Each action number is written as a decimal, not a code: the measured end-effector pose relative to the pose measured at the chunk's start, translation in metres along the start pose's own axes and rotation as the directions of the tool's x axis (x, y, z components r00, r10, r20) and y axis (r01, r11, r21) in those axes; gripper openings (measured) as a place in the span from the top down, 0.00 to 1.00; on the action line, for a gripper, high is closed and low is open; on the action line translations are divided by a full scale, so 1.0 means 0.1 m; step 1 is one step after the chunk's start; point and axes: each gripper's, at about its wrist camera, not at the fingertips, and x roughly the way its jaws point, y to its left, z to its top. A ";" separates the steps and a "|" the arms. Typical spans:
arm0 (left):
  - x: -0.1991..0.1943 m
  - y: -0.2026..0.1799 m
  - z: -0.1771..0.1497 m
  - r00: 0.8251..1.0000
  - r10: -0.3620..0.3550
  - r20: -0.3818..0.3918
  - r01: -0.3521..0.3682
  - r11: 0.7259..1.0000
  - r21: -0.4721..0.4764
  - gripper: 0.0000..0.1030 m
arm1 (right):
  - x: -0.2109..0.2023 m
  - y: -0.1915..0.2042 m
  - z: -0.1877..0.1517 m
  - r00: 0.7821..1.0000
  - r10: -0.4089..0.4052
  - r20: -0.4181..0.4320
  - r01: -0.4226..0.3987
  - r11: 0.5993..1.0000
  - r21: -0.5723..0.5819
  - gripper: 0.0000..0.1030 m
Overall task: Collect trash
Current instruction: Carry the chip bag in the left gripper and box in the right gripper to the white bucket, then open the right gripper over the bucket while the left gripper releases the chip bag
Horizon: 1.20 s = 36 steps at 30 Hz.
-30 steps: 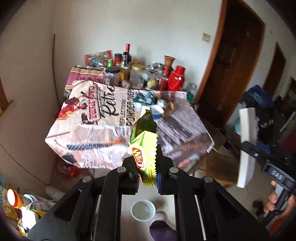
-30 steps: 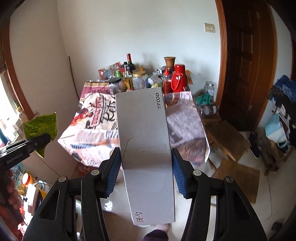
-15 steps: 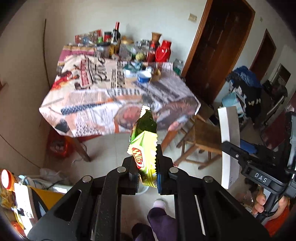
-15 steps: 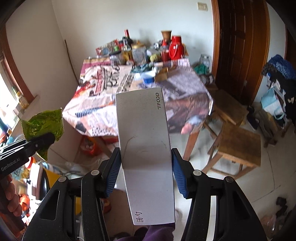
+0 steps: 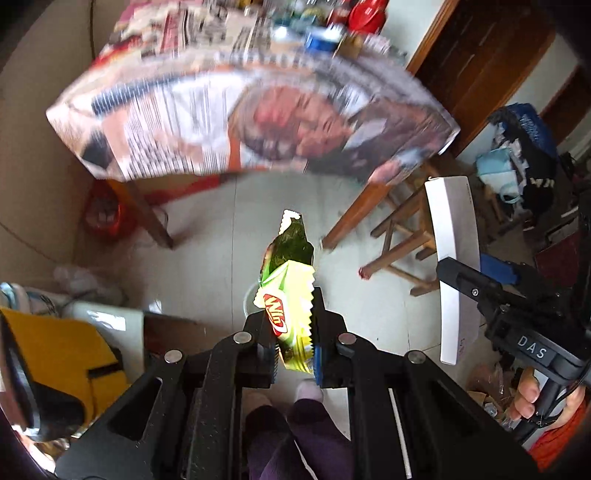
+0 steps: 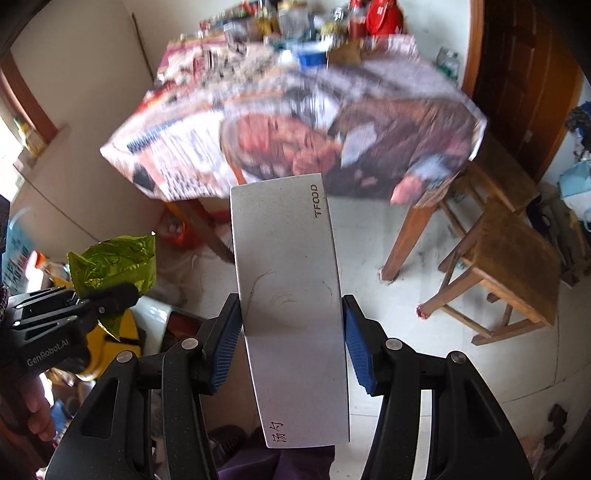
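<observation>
Trash is held in both claws, off the desk and above the tiled floor (image 5: 388,306). The left claw (image 5: 293,345) is clamped on a green and yellow snack wrapper (image 5: 291,291), which stands upright between the fingers with its torn, zigzag top edge pointing up and away; a red and white logo shows on its side. The right claw (image 6: 291,339) is clamped on a flat grey box (image 6: 288,295), its blue pads (image 6: 223,339) pressing on the two long edges; the box runs lengthwise out past the fingertips, with the word TFOOD printed near its far corner and two handwritten characters at the near end. In the left wrist view the same box (image 5: 454,258) shows edge-on at the right, held by the right claw (image 5: 461,280), with a hand (image 5: 532,391) on the handle below. In the right wrist view the wrapper (image 6: 118,258) appears at the left, crumpled and shiny, in the left claw (image 6: 110,291). Beyond both stands the desk (image 6: 406,236), blurred, covered by a printed cloth (image 5: 258,110) that hangs over its edges, with bottles and a red jug (image 6: 384,16) crowded at its far end. A wooden stool (image 6: 517,266) stands on the floor to the right of the desk, near a dark wooden door (image 6: 517,74).
</observation>
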 end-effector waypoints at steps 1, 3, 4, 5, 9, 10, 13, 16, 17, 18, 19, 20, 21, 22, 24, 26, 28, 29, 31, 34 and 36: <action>0.13 0.02 -0.03 1.000 -0.002 -0.011 0.002 1.000 -0.007 0.88 | 0.12 -0.03 -0.03 1.000 0.001 -0.014 -0.001 1.000 -0.004 0.51; 0.48 0.08 -0.09 1.000 0.007 -0.028 -0.008 1.000 -0.018 0.88 | 0.43 -0.11 -0.11 0.999 0.003 -0.053 -0.004 1.000 -0.013 0.51; 0.63 0.10 -0.12 0.999 0.015 -0.034 -0.016 1.000 -0.021 0.88 | 0.63 -0.15 -0.16 0.997 0.006 -0.077 -0.007 1.000 -0.014 0.51; 0.74 0.12 -0.14 0.999 0.017 -0.040 -0.018 0.999 -0.026 0.88 | 0.80 -0.18 -0.20 0.995 0.006 -0.098 -0.008 1.000 -0.014 0.51; 1.45 0.35 -0.30 0.997 0.009 -0.080 -0.016 0.996 -0.087 0.88 | 1.59 -0.29 -0.42 0.983 0.005 -0.181 -0.009 1.000 -0.022 0.51; 1.59 0.39 -0.33 0.996 0.011 -0.088 -0.019 0.995 -0.094 0.88 | 1.77 -0.31 -0.47 0.980 0.006 -0.197 -0.011 1.000 -0.024 0.51; 2.05 0.57 -0.47 0.992 0.030 -0.121 -0.044 0.993 -0.113 0.87 | 2.23 -0.36 -0.60 0.973 0.000 -0.233 -0.007 0.999 -0.032 0.51; 2.46 0.75 -0.61 0.988 0.029 -0.154 -0.050 0.989 -0.136 0.87 | 2.66 -0.42 -0.73 0.964 0.008 -0.267 -0.015 1.000 -0.023 0.51; 2.59 0.80 -0.65 0.986 0.033 -0.165 -0.056 0.989 -0.140 0.87 | 2.77 -0.43 -0.76 0.961 0.007 -0.275 -0.013 1.000 -0.021 0.51; 2.71 0.85 -0.69 0.983 0.035 -0.178 -0.061 0.988 -0.143 0.87 | 2.92 -0.43 -0.82 0.959 0.006 -0.285 -0.013 1.000 -0.021 0.51; 2.84 0.89 -0.74 0.981 0.034 -0.190 -0.062 0.987 -0.146 0.87 | 3.00 -0.44 -0.84 0.957 0.008 -0.289 -0.015 1.000 -0.023 0.51; 2.96 0.93 -0.78 0.980 0.032 -0.199 -0.062 0.987 -0.147 0.87 | 3.09 -0.44 -0.87 0.956 0.011 -0.294 -0.019 1.000 -0.024 0.51; 3.02 0.94 -0.80 0.979 0.031 -0.203 -0.061 0.987 -0.147 0.87 | 3.20 -0.44 -0.91 0.953 0.018 -0.301 -0.025 0.999 -0.019 0.51; 3.12 0.96 -0.83 0.977 0.028 -0.210 -0.059 0.988 -0.145 0.87 | 3.25 -0.44 -0.93 0.951 0.029 -0.306 -0.035 0.999 -0.013 0.51; 3.28 0.97 -0.86 0.976 0.025 -0.216 -0.056 0.989 -0.136 0.87 | 3.38 -0.43 -0.95 0.945 0.092 -0.314 -0.091 0.996 0.016 0.51; 3.37 0.97 -0.87 0.975 0.019 -0.223 -0.049 0.990 -0.130 0.87 | 3.47 -0.42 -0.97 0.932 0.138 -0.335 -0.130 0.990 0.046 0.44; 3.47 0.97 -0.87 0.973 0.011 -0.231 -0.041 0.991 -0.124 0.87 | 3.52 -0.42 -0.99 0.932 0.131 -0.337 -0.118 0.991 0.059 0.34; 3.50 0.97 -0.86 0.973 0.011 -0.232 -0.040 0.992 -0.121 0.87 | 3.52 -0.43 -1.00 0.935 0.117 -0.334 -0.104 0.993 0.057 0.34; 3.55 0.97 -0.84 0.972 0.007 -0.236 -0.036 0.992 -0.121 0.87 | 3.51 -0.47 -1.01 0.937 0.101 -0.334 -0.090 0.995 0.049 0.34; 3.60 0.94 -0.79 0.969 -0.026 -0.244 -0.007 0.991 -0.135 0.87 | 3.41 -0.55 -1.02 0.944 0.067 -0.322 -0.053 0.997 0.053 0.34; 3.61 0.89 -0.74 0.968 -0.048 -0.247 0.013 0.990 -0.140 0.86 | 3.35 -0.60 -1.00 0.943 0.067 -0.325 -0.049 0.997 0.064 0.34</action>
